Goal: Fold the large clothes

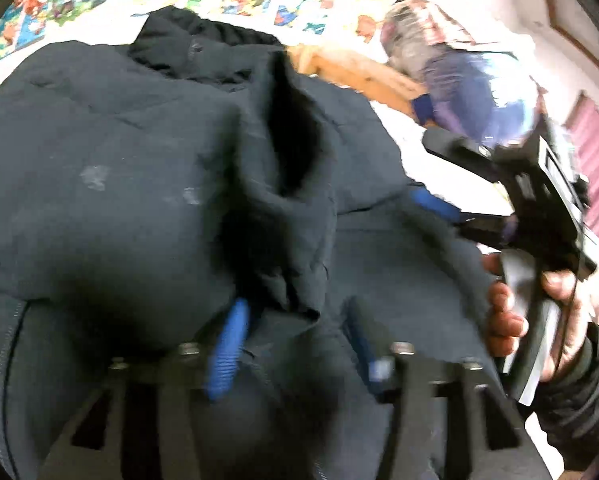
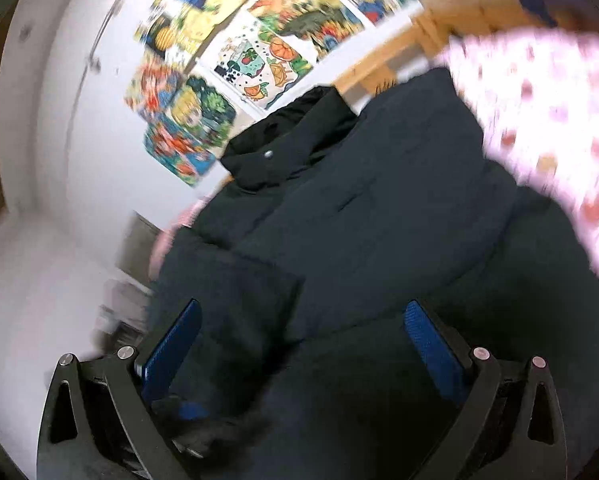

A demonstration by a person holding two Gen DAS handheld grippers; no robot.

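Dark puffy jacket (image 1: 111,152) spread on the bed, directly ahead of and below both tools. Long axis running away from the cameras, collar (image 2: 283,144) at the far end near the posters (image 2: 203,92). Left gripper (image 1: 295,344) nearer the raised fold – fingers (image 1: 227,352) part closed, with a bunched ridge of cloth between them; a firm pinch probable, but cannot tell for sure. Right gripper (image 2: 299,356) spread wide, low over the jacket, holding nothing. Seen also from the left view, in a hand (image 1: 539,320). Count – one jacket, two grippers, one pink dotted sheet (image 2: 547,120).
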